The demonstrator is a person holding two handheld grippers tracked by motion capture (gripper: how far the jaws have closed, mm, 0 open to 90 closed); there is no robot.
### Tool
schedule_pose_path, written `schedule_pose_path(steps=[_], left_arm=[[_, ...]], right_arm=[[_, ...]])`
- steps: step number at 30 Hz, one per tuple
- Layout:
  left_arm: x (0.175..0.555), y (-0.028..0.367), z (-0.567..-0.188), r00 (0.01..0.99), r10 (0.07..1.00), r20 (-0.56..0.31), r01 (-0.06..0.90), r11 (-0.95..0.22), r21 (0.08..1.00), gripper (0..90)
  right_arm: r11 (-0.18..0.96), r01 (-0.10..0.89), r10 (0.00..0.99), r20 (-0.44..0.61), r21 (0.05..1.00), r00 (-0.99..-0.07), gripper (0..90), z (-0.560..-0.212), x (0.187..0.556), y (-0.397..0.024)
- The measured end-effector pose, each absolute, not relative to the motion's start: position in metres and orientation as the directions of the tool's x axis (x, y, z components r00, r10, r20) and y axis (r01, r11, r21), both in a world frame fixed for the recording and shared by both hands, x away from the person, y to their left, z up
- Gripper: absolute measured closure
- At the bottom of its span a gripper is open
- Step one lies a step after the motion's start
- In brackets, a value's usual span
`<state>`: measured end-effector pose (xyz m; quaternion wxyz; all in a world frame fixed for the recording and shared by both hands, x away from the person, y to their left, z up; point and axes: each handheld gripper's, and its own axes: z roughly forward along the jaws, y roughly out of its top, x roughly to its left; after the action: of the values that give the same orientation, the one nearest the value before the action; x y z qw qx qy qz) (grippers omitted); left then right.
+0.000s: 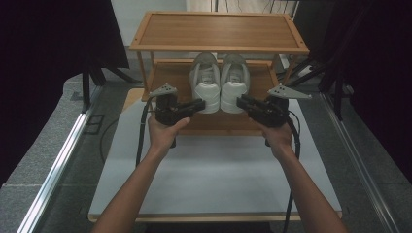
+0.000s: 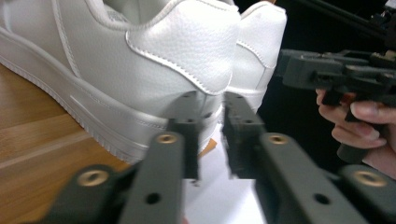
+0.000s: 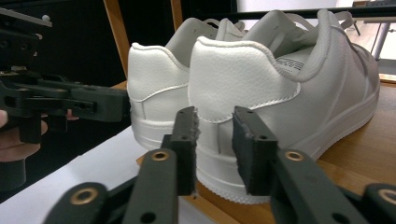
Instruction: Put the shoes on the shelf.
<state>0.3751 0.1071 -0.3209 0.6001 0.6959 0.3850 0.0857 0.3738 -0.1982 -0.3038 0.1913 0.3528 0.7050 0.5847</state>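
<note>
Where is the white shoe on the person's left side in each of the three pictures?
High view: the left white leather shoe stands at centre on the wooden rack's lower shelf, heel toward the person.
Left gripper view: it takes up the upper left, heel just beyond the open jaws.
Right gripper view: it is the farther shoe, left of centre.
Shared landmark: the right white shoe, touching beside it.

1. No text, label, brand, number or sign can be read in any view.
2. The inner lining of the right shoe (image 3: 299, 60), in the upper right of the right gripper view, carries dark printed lines, too blurred to read.
</note>
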Motion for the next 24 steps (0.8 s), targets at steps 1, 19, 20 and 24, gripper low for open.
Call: schedule_pose_path(steps=[1,19,20,24], left_arm=[[0.373,0.108,-0.321,0.692,0.635,-0.344,0.43,0.021,0.903,68.0],[0.313,0.147,-0.352,0.696,0.648,-0.309,0.404,0.002,0.915,43.2],[0.309,0.151,-0.357,0.692,0.65,-0.313,0.409,0.004,0.913,43.2],[0.298,0.163,-0.38,0.671,0.668,-0.323,0.438,-0.005,0.899,41.9]], right_arm=[[0.064,0.27,0.721,0.142,0.961,-0.678,66.7,-0.305,0.372,-0.199],[0.038,0.203,0.724,0.113,0.979,-0.68,52.0,-0.357,0.307,-0.234],[0.038,0.203,0.724,0.113,0.979,-0.68,52.0,-0.357,0.307,-0.234],[0.013,0.227,0.739,0.144,0.974,-0.659,51.0,-0.381,0.293,-0.251]])
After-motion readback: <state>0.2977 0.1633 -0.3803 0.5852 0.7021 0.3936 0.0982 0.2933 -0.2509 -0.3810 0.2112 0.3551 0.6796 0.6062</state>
